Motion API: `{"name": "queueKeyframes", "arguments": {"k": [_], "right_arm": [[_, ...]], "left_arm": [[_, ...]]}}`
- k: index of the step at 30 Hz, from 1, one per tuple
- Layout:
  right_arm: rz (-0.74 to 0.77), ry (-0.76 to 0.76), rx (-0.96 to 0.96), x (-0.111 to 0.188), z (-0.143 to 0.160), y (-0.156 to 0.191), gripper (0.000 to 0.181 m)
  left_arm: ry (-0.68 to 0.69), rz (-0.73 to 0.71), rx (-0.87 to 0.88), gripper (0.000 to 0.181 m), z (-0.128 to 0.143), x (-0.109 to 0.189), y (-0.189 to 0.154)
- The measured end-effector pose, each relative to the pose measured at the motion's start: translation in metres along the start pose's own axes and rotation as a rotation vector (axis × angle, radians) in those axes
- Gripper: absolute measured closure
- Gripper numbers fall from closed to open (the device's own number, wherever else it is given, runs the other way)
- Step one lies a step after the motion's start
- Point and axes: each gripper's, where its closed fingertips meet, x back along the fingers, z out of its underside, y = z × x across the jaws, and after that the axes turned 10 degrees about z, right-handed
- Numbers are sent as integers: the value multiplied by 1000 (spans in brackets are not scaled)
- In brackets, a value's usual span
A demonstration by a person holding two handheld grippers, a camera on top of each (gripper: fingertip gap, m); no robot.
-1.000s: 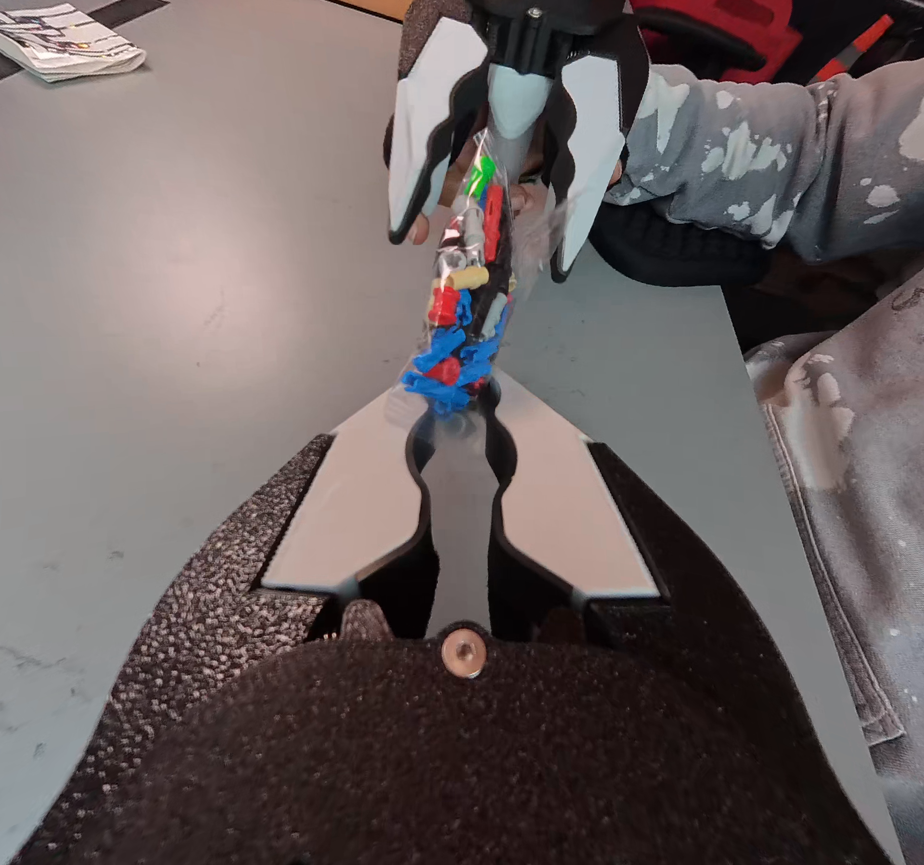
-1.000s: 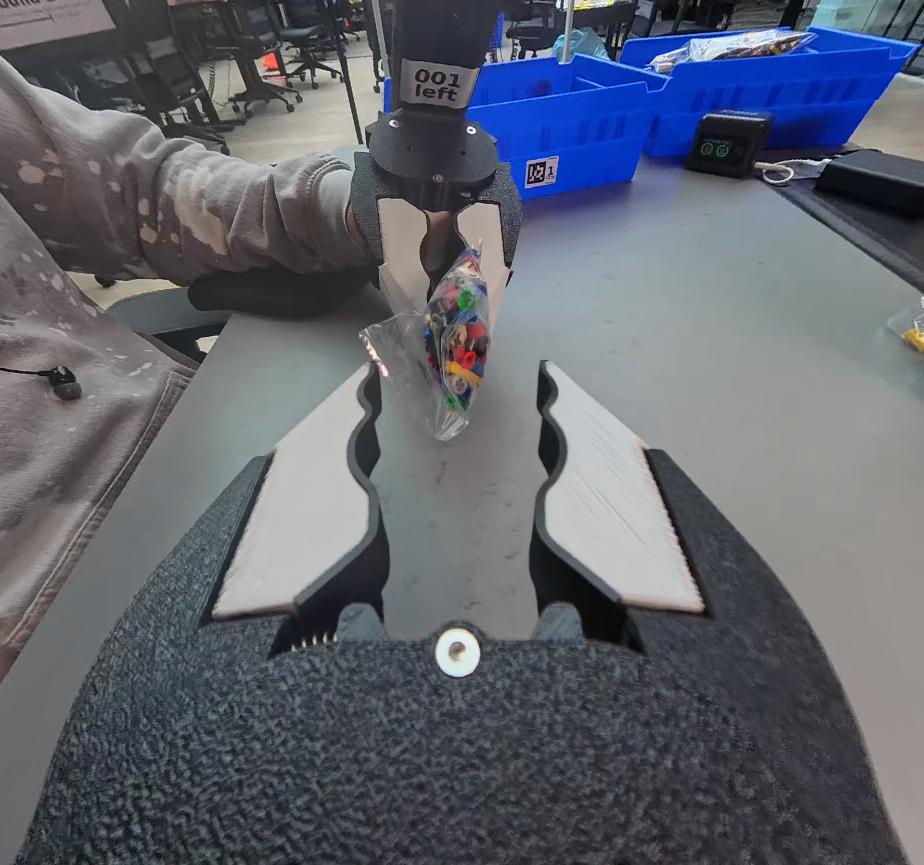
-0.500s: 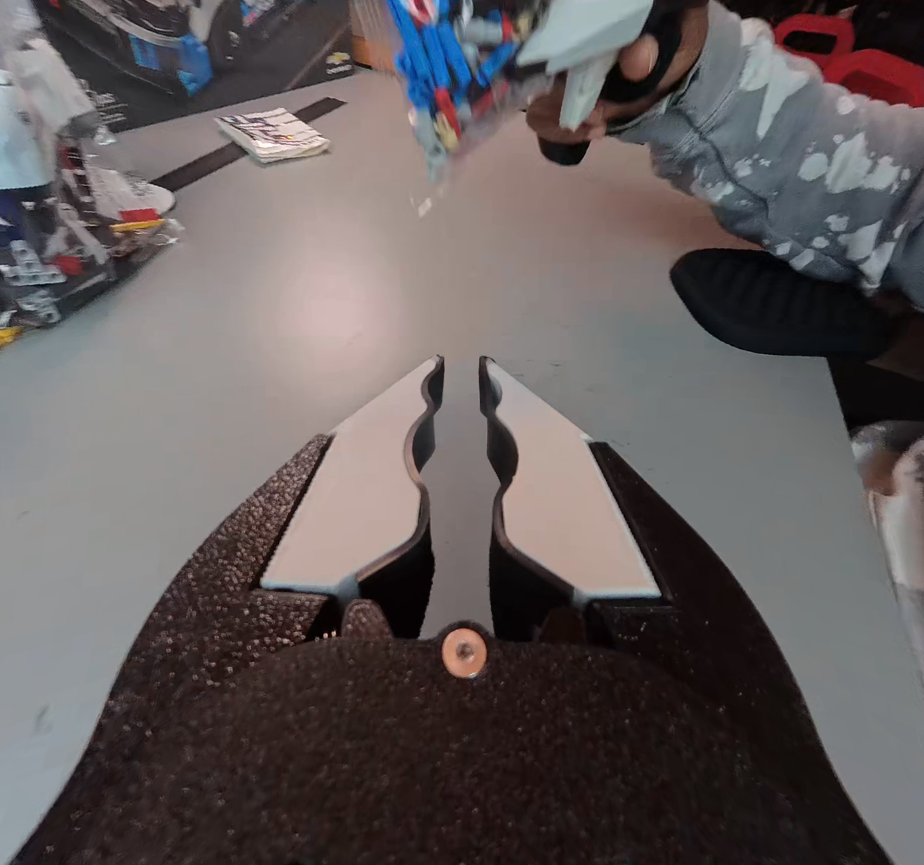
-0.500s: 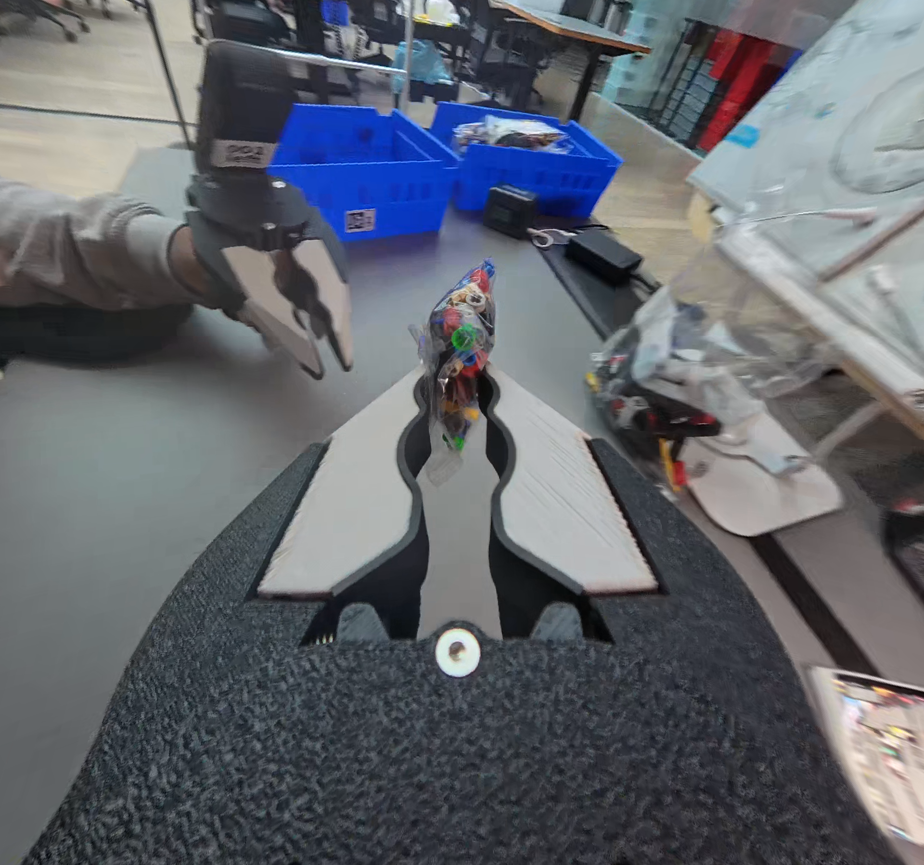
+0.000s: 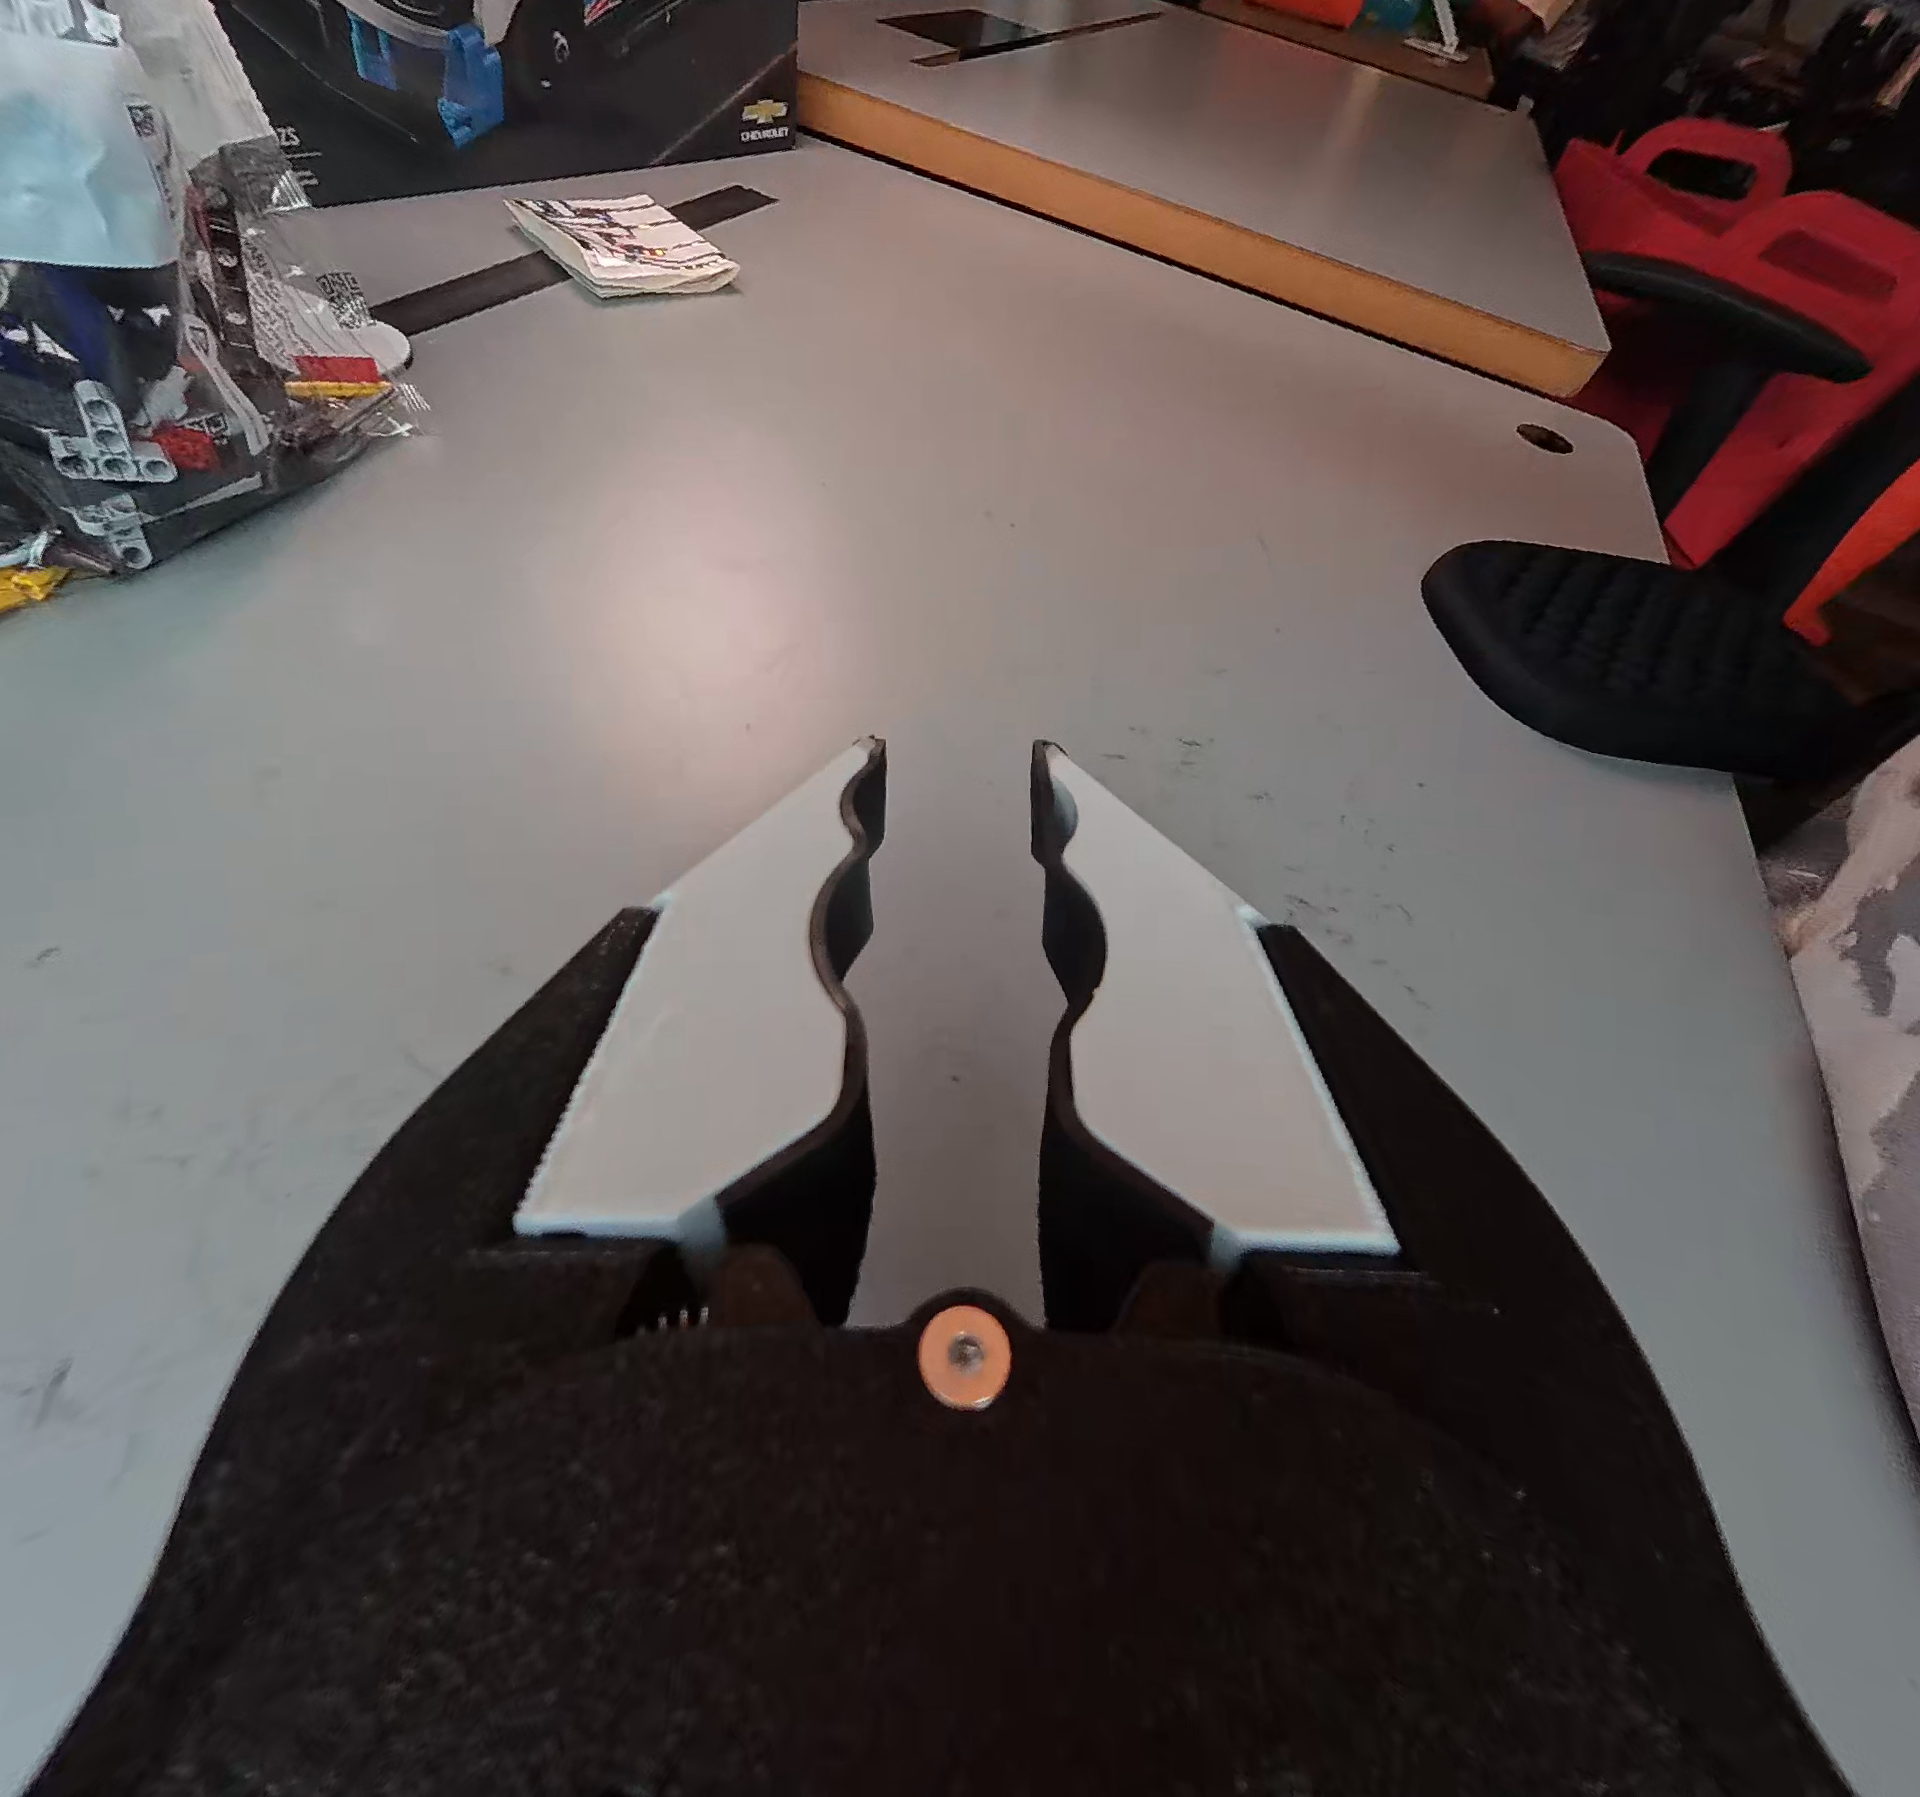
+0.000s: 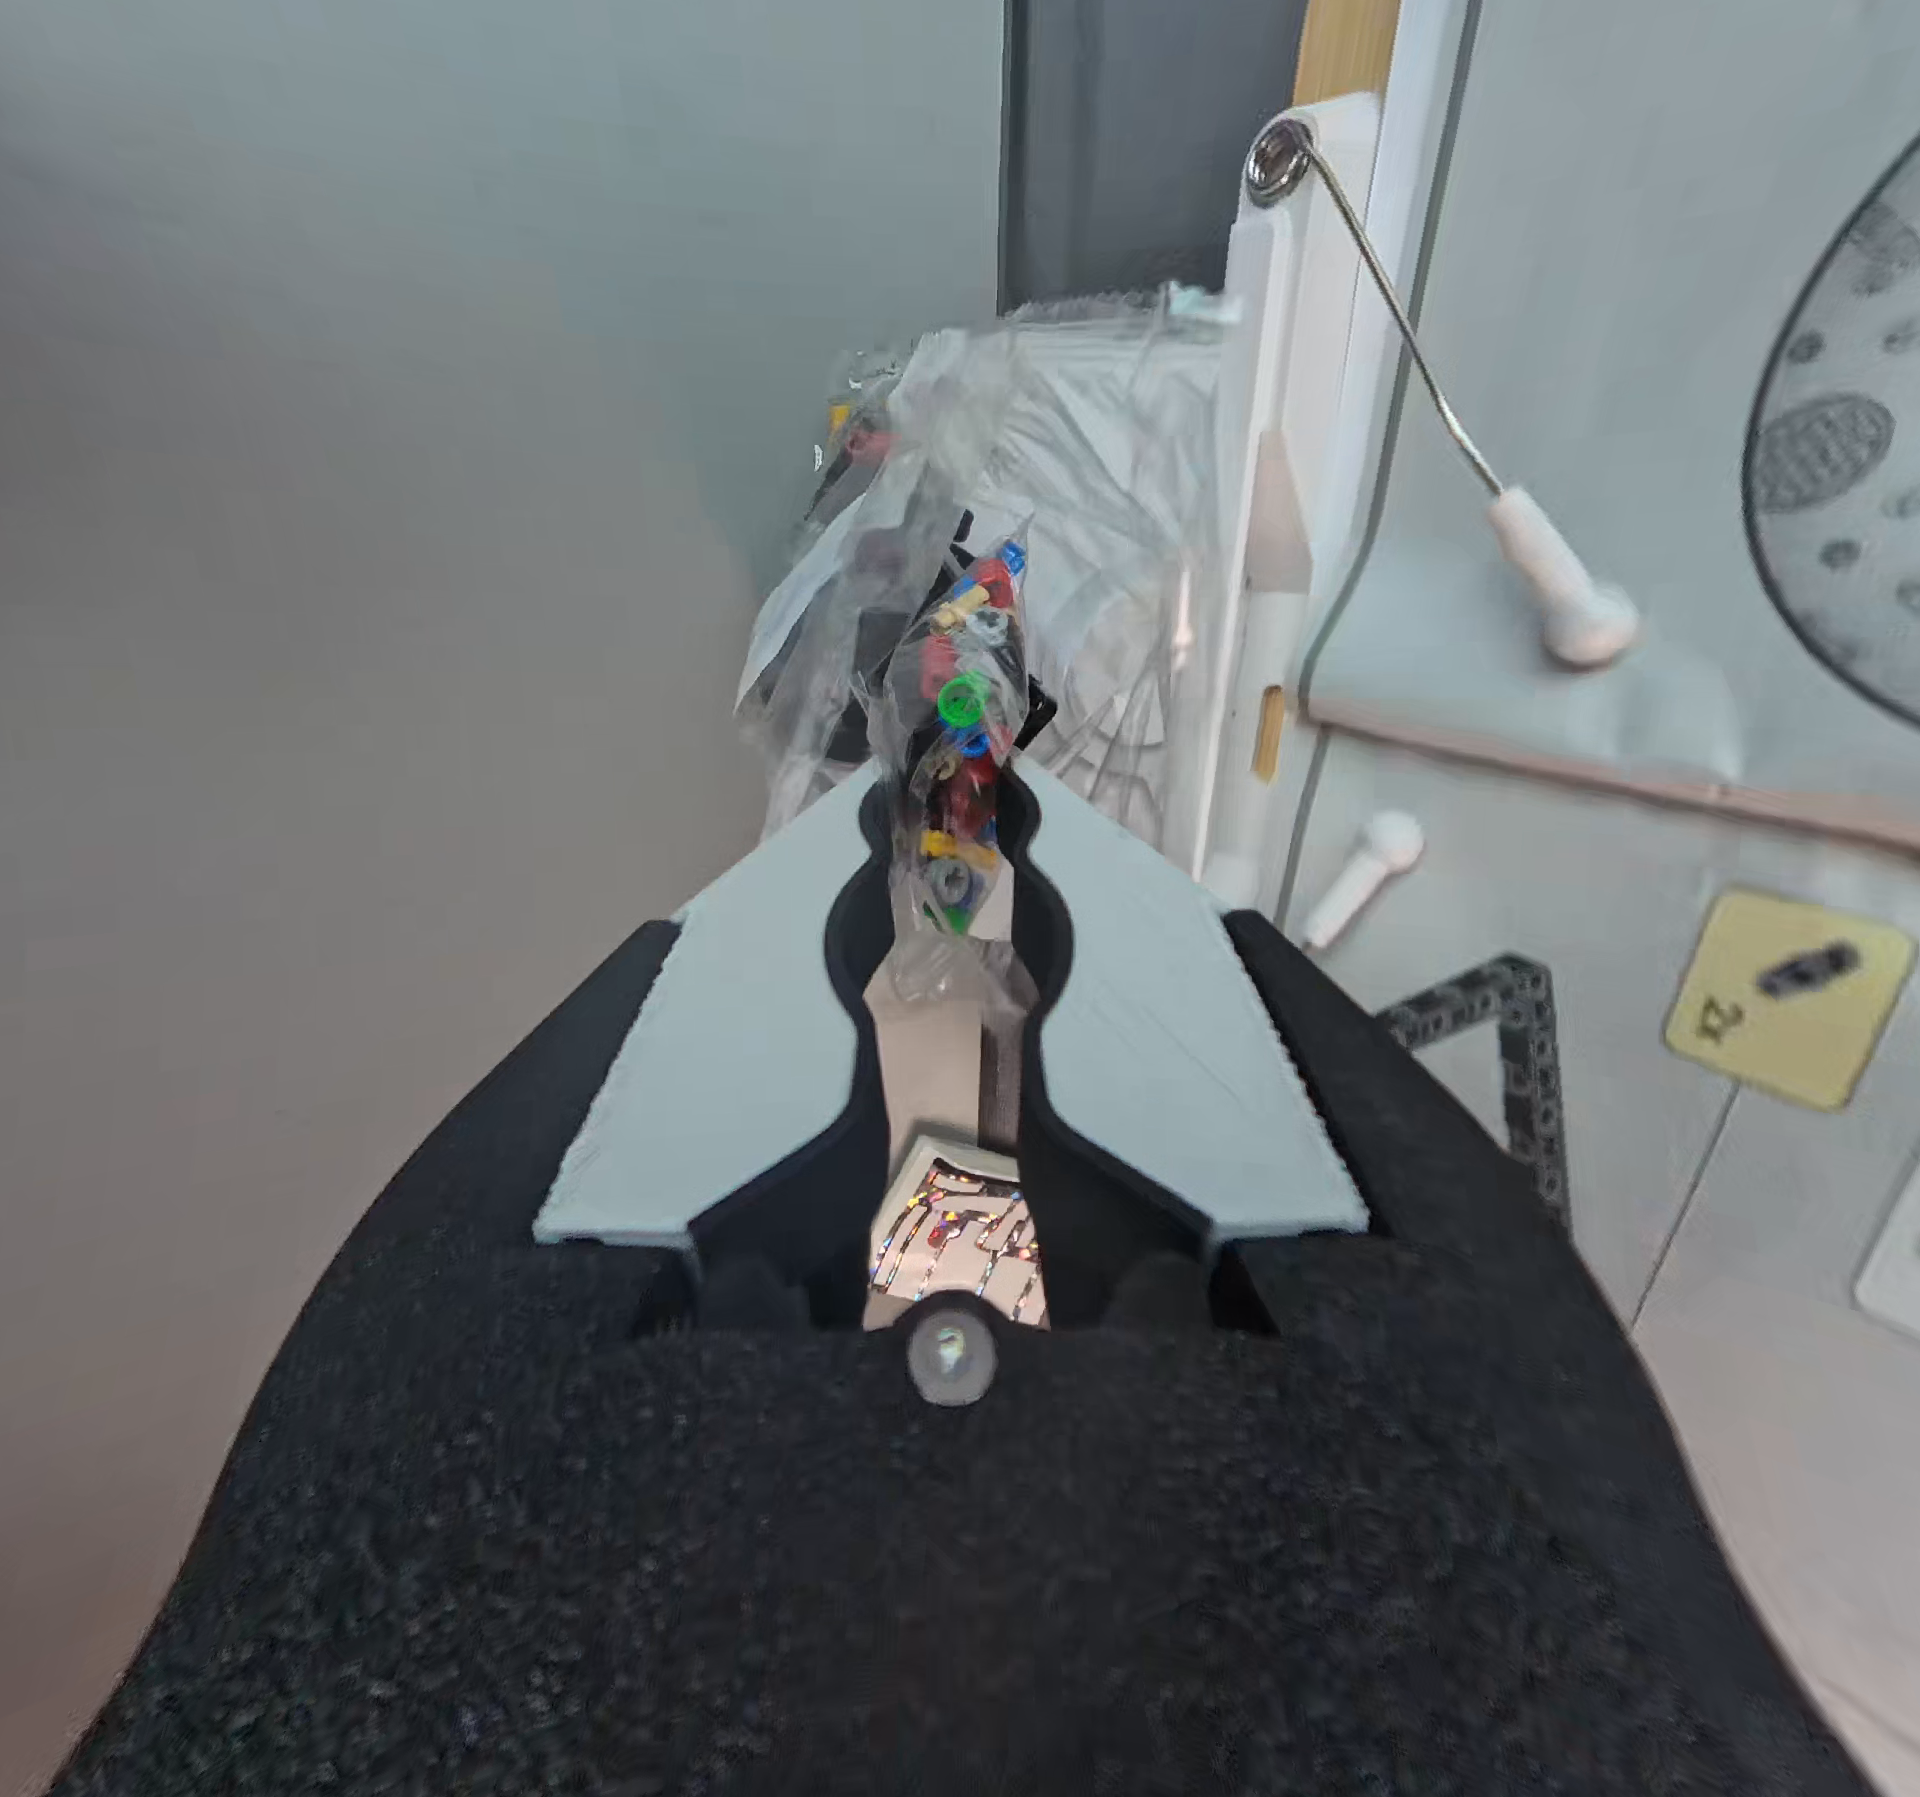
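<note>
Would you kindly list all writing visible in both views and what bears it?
I won't copy writing; these bear it.
Toy-car box: logo and print, lower corner.
Clear parts bags: tiny black print.
Folded sheet: unreadable marks.
Yellow square, right wrist view: short mark.
Small bag in the right hand-held gripper: no print visible.

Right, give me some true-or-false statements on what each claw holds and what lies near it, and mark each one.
1. The right claw is shut on a small clear bag of coloured parts. True.
2. The left claw grips a folded leaflet. False: it is open and holds nothing; the folded leaflet lies far ahead on the grey table.
3. A dark box with a car picture stands beyond the leaflet. True.
4. The bags of parts lie to the right of the left claw. False: they lie to its left.
</note>
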Motion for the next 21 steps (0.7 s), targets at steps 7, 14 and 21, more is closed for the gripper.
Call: {"name": "queueKeyframes", "arguments": {"k": [7,14,21], "right_arm": [[-13,-22,47,-39,-34,-3,164],[-44,8,180,-32,-43,20,151],[-3,-22,114,-5,-41,12,161]], "left_arm": [[37,29,1,154,7,-5,-5],[64,47,12,153,13,-10,-6],[75,51,13,152,14,-11,-6]]}}
